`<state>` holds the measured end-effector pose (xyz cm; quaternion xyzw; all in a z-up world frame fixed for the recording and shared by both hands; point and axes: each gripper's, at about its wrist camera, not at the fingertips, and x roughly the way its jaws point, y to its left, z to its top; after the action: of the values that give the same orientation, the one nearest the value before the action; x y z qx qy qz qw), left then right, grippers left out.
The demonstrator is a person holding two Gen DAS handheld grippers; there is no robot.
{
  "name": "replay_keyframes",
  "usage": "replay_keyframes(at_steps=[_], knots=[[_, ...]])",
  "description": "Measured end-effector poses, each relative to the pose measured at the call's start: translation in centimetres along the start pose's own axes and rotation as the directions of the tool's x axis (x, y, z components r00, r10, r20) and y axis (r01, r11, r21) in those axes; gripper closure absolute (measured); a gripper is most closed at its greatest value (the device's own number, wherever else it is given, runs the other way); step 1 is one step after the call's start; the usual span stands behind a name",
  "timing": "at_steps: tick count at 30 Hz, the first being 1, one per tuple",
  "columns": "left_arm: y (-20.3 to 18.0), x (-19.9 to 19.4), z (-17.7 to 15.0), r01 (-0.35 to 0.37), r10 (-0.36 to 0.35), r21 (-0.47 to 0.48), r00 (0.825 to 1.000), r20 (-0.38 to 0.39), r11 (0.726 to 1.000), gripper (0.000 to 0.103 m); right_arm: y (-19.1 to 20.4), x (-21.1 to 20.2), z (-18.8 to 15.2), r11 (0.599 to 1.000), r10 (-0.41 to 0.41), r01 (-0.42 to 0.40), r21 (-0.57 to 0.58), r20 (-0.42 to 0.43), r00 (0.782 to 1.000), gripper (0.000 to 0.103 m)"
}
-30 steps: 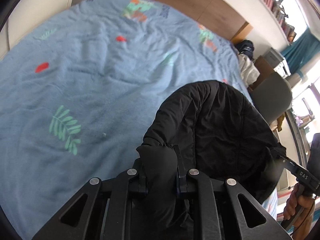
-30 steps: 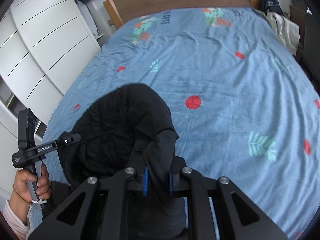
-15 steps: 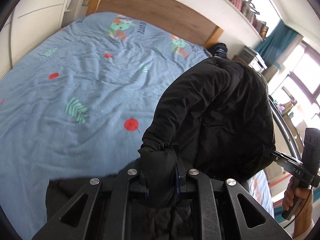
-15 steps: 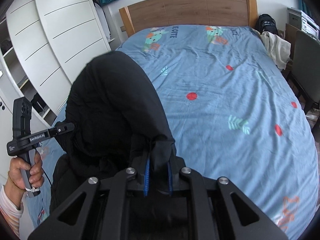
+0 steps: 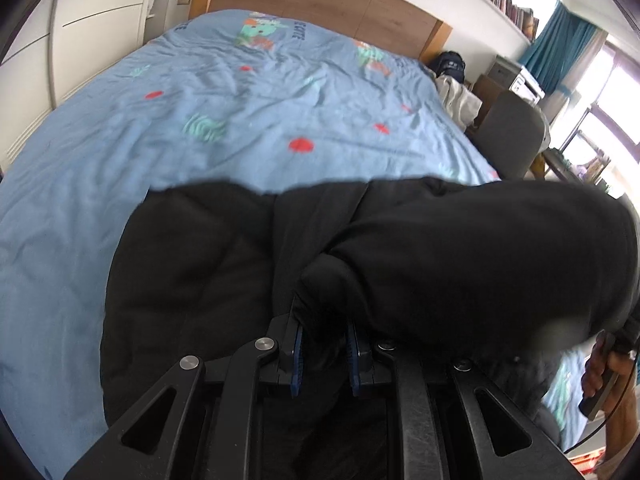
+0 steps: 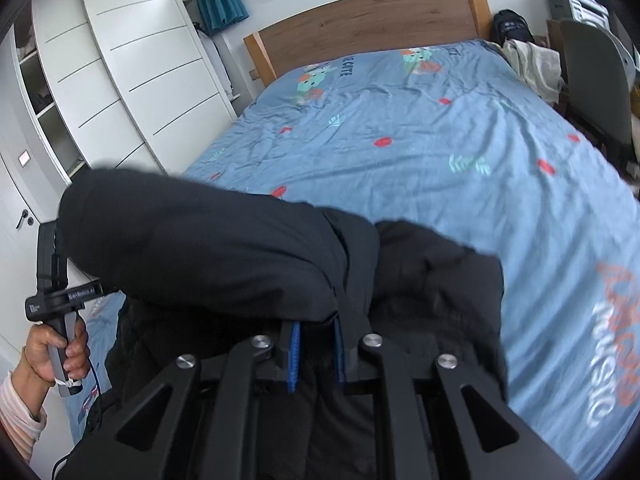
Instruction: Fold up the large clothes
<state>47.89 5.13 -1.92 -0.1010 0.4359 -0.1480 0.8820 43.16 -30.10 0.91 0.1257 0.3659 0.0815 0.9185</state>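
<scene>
A black padded jacket [image 5: 192, 272] lies on the near part of the blue bed [image 5: 240, 128]. My left gripper [image 5: 323, 354] is shut on a bunched edge of the jacket, and a thick fold [image 5: 480, 264] stretches from it to the right. In the right wrist view my right gripper [image 6: 316, 354] is shut on another edge of the jacket [image 6: 436, 280], with the fold [image 6: 200, 248] running left toward the left gripper's handle [image 6: 60, 300]. The jacket's lower part is hidden under the grippers.
A wooden headboard [image 6: 372, 24] stands at the far end. White wardrobes [image 6: 132, 76] line the left side. A grey chair [image 5: 512, 136] and a dark bag with pale cloth [image 5: 452, 80] stand at the bed's right side.
Both grippers have come down and toward the near edge with the jacket. The raised hump of jacket has dropped and now spreads low and wide over the bed.
</scene>
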Motion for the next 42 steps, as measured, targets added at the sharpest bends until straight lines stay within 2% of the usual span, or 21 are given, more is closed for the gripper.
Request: replay_keyframes(at_steps=[2, 6, 8, 12, 13, 16, 19, 21, 23, 25, 29, 33, 37, 42], knots=[[0.2, -0.2, -1.3, -0.008, 0.008, 0.005, 1.000, 0.007, 1.000, 0.082, -0.2, 0.2, -1.0, 1.000, -0.016, 0.016, 0.009, -0.006, 1.000, 0.090], [0.9, -1.5, -3.1, -0.016, 0.016, -0.034, 1.000, 0.000, 0.999, 0.067, -0.2, 0.1, -1.8, 0.999, -0.048, 0.048, 0.007, -0.014, 0.999, 0.087], [1.4, -2.4, -3.6, -0.022, 0.022, -0.052, 1.000, -0.007, 0.998, 0.066, -0.1, -0.5, -2.1, 0.998, -0.067, 0.067, 0.002, -0.024, 0.997, 0.085], [2.3, -4.7, -4.3, -0.045, 0.045, -0.089, 0.999, -0.005, 0.995, 0.063, -0.2, -2.1, -3.1, 0.994, -0.106, 0.106, 0.004, -0.045, 0.993, 0.070], [2.4, -5.2, -4.1, -0.048, 0.048, -0.094, 0.999, -0.004, 0.994, 0.063, -0.2, -2.6, -3.3, 0.993, -0.121, 0.121, 0.001, -0.053, 0.991, 0.067], [1.9, -7.2, -3.3, -0.059, 0.061, -0.078, 0.998, 0.028, 0.995, 0.060, -0.1, -4.8, -3.4, 0.989, -0.147, 0.147, -0.015, -0.043, 0.988, 0.066], [0.4, -8.3, -1.6, -0.050, 0.053, -0.049, 0.996, 0.071, 0.998, 0.048, 0.9, -6.9, -2.0, 0.988, -0.148, 0.148, -0.046, 0.003, 0.989, 0.064], [-1.0, -8.4, -0.1, -0.022, 0.025, -0.031, 0.995, 0.094, 0.999, 0.044, 2.2, -7.7, -0.5, 0.989, -0.127, 0.130, -0.066, 0.043, 0.991, 0.058], [-2.6, -7.8, 1.3, 0.000, 0.001, -0.008, 0.995, 0.098, 1.000, 0.041, 3.8, -7.6, 1.2, 0.990, -0.096, 0.103, -0.093, 0.074, 0.993, 0.037], [-4.1, -7.0, 2.4, 0.006, -0.008, 0.018, 0.995, 0.102, 1.000, 0.039, 5.5, -6.7, 2.6, 0.990, -0.054, 0.065, -0.127, 0.089, 0.995, 0.030], [-6.2, -3.9, 3.4, 0.016, -0.021, 0.057, 0.996, 0.081, 0.998, 0.034, 8.2, -3.2, 3.5, 0.979, 0.007, 0.003, -0.202, 0.052, 0.999, 0.029], [-6.0, -0.5, 1.9, -0.016, 0.013, 0.090, 0.999, 0.037, 0.996, 0.034, 9.6, 0.6, 1.7, 0.958, 0.011, -0.016, -0.287, -0.018, 1.000, 0.028], [-4.8, 2.0, -1.9, -0.058, 0.056, 0.160, 0.998, 0.017, 0.985, 0.034, 7.9, 3.8, -1.9, 0.944, -0.032, -0.002, -0.330, -0.096, 0.995, 0.028], [-3.7, 3.2, -4.8, -0.064, 0.061, 0.216, 0.998, 0.023, 0.974, 0.034, 4.9, 4.8, -5.2, 0.950, -0.014, -0.021, -0.311, -0.112, 0.994, 0.028]])
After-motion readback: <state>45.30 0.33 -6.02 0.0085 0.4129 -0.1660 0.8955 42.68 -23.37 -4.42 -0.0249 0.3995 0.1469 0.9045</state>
